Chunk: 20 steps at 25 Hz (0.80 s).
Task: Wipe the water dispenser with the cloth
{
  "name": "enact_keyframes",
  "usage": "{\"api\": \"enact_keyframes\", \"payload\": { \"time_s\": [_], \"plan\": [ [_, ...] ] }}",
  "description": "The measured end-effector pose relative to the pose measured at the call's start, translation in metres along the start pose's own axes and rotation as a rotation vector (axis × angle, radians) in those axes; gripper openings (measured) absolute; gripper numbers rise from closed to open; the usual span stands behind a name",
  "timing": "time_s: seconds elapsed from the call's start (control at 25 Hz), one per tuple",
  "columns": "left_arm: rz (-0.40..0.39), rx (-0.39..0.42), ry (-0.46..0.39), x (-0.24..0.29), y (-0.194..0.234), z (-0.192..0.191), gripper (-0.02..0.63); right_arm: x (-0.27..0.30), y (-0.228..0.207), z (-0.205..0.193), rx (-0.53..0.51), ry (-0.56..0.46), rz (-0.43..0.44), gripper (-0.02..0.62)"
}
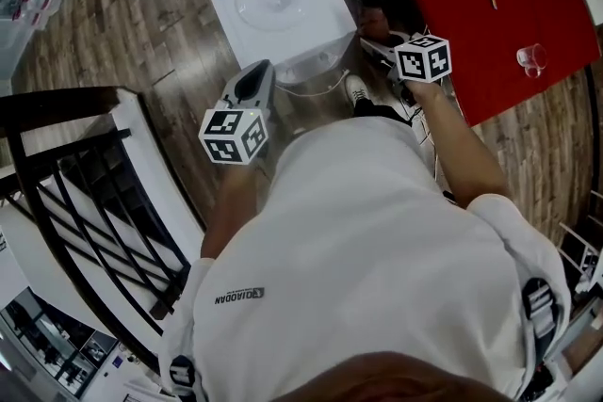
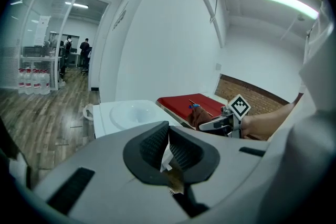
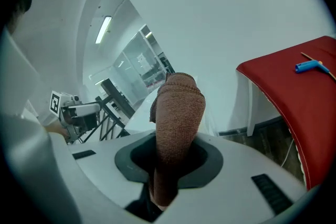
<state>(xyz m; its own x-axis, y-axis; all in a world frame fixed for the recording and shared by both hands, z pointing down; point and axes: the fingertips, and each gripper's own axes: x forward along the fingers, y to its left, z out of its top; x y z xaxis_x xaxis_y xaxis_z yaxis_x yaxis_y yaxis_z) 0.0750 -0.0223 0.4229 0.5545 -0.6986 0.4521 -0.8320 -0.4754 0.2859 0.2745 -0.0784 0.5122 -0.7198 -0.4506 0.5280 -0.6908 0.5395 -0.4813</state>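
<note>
Right gripper view: jaws clamp cloth [image 3: 176, 123], lower end hidden; left gripper [image 2: 168, 138] jaws together.

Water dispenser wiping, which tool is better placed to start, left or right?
Right. The right tool is shut on the brown cloth, close beside the water dispenser. The left tool is shut with no cloth in it, so it likely could not wipe.

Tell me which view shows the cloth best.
The right gripper view: the cloth fills the centre, clamped in the right gripper. The left gripper view shows it small; the head view, only a scrap.
</note>
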Motion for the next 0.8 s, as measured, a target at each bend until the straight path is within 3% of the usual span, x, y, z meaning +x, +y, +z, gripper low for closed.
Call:
{"api": "enact_keyframes", "payload": {
  "time_s": [0.2, 0.36, 0.64, 0.8],
  "plan": [
    [0.020, 0.015, 0.005, 0.030, -0.015, 0.013, 0.001, 0.017, -0.003, 0.025, -0.045, 0.038, 0.105, 0.071],
    [0.050, 0.006, 0.013, 0.057, -0.022, 0.021, 0.000, 0.031, -0.025, 0.020, -0.038, 0.092, 0.149, 0.071],
    [0.127, -0.023, 0.038, 0.083, -0.027, 0.026, 0.000, 0.059, -0.070, -0.024, 0.054, 0.196, 0.180, 0.071],
    [0.156, -0.029, 0.075, 0.095, -0.029, 0.029, 0.002, 0.083, -0.094, -0.043, 0.176, 0.224, 0.205, 0.071]
  ]
}}
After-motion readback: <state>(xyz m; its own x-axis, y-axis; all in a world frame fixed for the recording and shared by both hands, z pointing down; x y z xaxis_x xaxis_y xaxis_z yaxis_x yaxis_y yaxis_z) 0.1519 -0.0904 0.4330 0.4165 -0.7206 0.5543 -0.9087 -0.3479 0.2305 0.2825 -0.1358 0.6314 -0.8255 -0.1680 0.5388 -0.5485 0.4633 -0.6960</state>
